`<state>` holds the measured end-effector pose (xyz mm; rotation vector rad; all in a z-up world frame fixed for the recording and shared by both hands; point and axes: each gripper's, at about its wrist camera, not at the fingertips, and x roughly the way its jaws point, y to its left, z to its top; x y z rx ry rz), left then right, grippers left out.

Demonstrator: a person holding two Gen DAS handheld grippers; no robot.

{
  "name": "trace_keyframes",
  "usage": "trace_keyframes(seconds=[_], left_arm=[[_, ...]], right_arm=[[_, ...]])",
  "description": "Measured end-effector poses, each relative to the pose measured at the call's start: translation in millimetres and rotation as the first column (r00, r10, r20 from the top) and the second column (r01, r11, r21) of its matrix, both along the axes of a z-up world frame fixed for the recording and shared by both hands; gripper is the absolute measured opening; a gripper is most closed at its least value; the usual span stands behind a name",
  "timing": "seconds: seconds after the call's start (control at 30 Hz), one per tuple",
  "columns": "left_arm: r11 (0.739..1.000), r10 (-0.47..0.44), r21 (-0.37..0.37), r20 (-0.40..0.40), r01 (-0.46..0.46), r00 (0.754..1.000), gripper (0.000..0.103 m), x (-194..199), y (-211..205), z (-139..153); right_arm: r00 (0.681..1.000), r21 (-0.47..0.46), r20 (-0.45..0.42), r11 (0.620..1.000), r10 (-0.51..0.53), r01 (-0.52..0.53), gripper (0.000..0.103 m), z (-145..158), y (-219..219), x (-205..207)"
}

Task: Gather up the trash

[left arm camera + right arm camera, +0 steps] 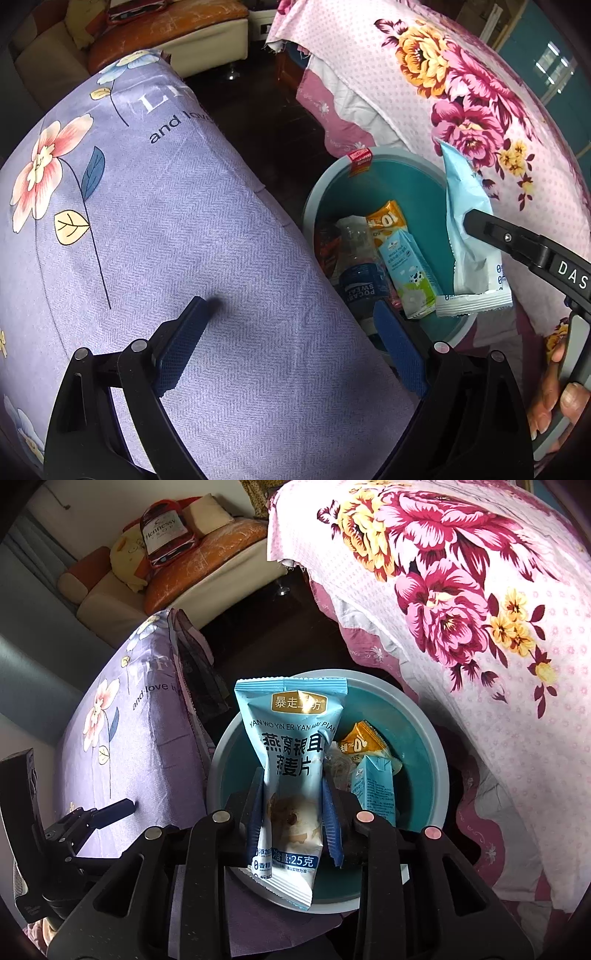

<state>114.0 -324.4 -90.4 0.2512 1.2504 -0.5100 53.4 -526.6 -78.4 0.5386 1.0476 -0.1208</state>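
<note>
Right tool (295, 814): jaws nearly closed, pinching a light-blue packet (290, 775) at its waist, both pads pressing it in. The packet hangs over the bin (441, 771), its lower sealed end level with the near rim and partly outside it.

Left tool (291, 347): jaws wide apart, nothing between them — it hovers over the purple cloth (166, 240), at that cloth's bin-side edge.

Bin contents, as far as visible: a bottle (360, 266), an orange sachet (384, 219) and a small carton (410, 277). The bin stands between the purple cloth and the pink cloth (480, 92); what carries it cannot be told.

Risks, as judged:
- Released here, the packet may catch the near rim and tip outward, since its lower end overhangs that rim.
- The packet is light and crumpled — it may cling to a pad and come away with the tool.
- The pink cloth lies close over the bin's far side, so a wide swing could snag it.
</note>
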Motion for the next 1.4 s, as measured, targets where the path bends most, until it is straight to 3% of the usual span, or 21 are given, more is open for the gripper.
trace_keyframes(seconds=[0.33, 0.43, 0.5, 0.67, 0.8, 1.0, 1.3, 1.4], left_arm=[[1.0, 0.017, -0.013, 0.001, -0.017, 1.0, 0.091, 2.6, 16.8, 1.2], [0.999, 0.031, -0.028, -0.005, -0.031, 0.999, 0.091, 4.0, 22.6, 2.8], [0.998, 0.041, -0.039, -0.005, -0.042, 0.999, 0.091, 4.8, 27.4, 5.1], [0.996, 0.066, -0.059, 0.011, -0.066, 0.998, 0.091, 5.9, 38.2, 12.8], [0.995, 0.075, -0.065, 0.045, -0.072, 0.996, 0.092, 3.1, 48.4, 22.5], [0.992, 0.085, -0.095, 0.054, -0.08, 0.995, 0.092, -5.0, 60.3, 34.0], [0.987, 0.129, -0.11, 0.121, -0.116, 0.984, 0.092, -22.6, 81.5, 63.5], [0.985, 0.15, -0.102, 0.146, -0.136, 0.978, 0.099, -28.7, 87.6, 72.1]], right_arm=[[1.0, -0.027, -0.002, 0.999, 0.016, -0.016, 0.036, 4.5, 17.4, 11.9], [1.0, -0.037, -0.002, 0.999, 0.016, -0.016, 0.043, 6.3, 21.4, 13.0], [1.0, -0.044, -0.004, 0.999, 0.012, -0.012, 0.057, 8.1, 23.4, 12.8], [1.0, -0.044, -0.003, 0.999, 0.01, -0.01, 0.076, 13.7, 27.3, 13.6], [1.0, -0.037, -0.006, 0.999, 0.008, -0.009, 0.084, 18.0, 29.8, 12.9], [1.0, -0.039, -0.011, 0.999, 0.021, -0.021, 0.088, 25.6, 39.4, 5.2], [0.995, -0.116, 0.001, 0.989, 0.095, -0.095, 0.096, 47.4, 68.0, -11.5], [0.991, -0.12, 0.008, 0.984, 0.131, -0.13, 0.096, 54.4, 77.5, -18.4]])
